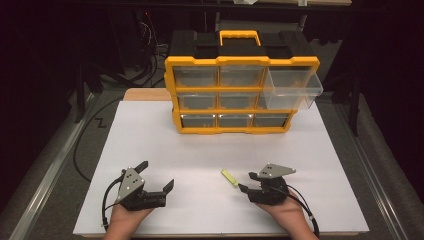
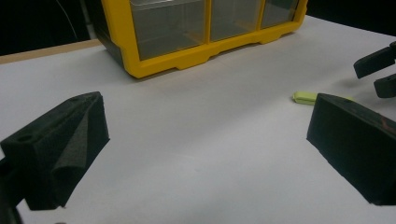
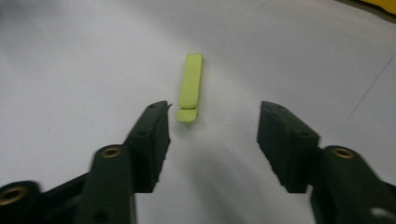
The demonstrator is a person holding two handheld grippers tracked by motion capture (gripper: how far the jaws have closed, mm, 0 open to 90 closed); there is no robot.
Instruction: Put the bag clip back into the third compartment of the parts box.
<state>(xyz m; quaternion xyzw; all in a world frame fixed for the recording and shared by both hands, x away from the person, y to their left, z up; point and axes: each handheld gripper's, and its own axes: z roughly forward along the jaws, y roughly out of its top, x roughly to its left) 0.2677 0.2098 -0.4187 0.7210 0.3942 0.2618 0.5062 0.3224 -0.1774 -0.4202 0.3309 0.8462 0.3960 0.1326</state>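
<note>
At the near edge of the bench (image 1: 150, 145), which is covered by a white sheet, the left gripper (image 1: 156, 176) is held in a hand (image 1: 131, 220) at the left, its jaws spread wide with nothing between them. In the left gripper view the two black foam-faced jaws are seen far apart over bare white surface.

At the near right, the right gripper (image 1: 246, 182) is held in the other hand (image 1: 289, 215). Its jaws are parted and released, gripping nothing; no earlier picture is given for comparison. In the right gripper view its jaws (image 3: 212, 140) stand apart, pointed at a small lime-green clip (image 3: 190, 87) that lies flat on the sheet just beyond the tips, closer to the left jaw in that view and not touched by either.

The clip is seen as a slim, flat, oblong piece of pale yellow-green plastic with rounded ends; a shorter tab is set off by a seam at its near end. In the high view the clip (image 1: 230, 177) lies slantwise just left of and slightly beyond the right gripper, between the two grippers but much nearer the right one.

At the far side of the bench a yellow and black drawer organiser (image 1: 240, 95) with a yellow carry handle stands upright. Its clear drawers are arranged in three rows, and the top right drawer (image 1: 292, 89) is pulled out well past the frame.
</note>
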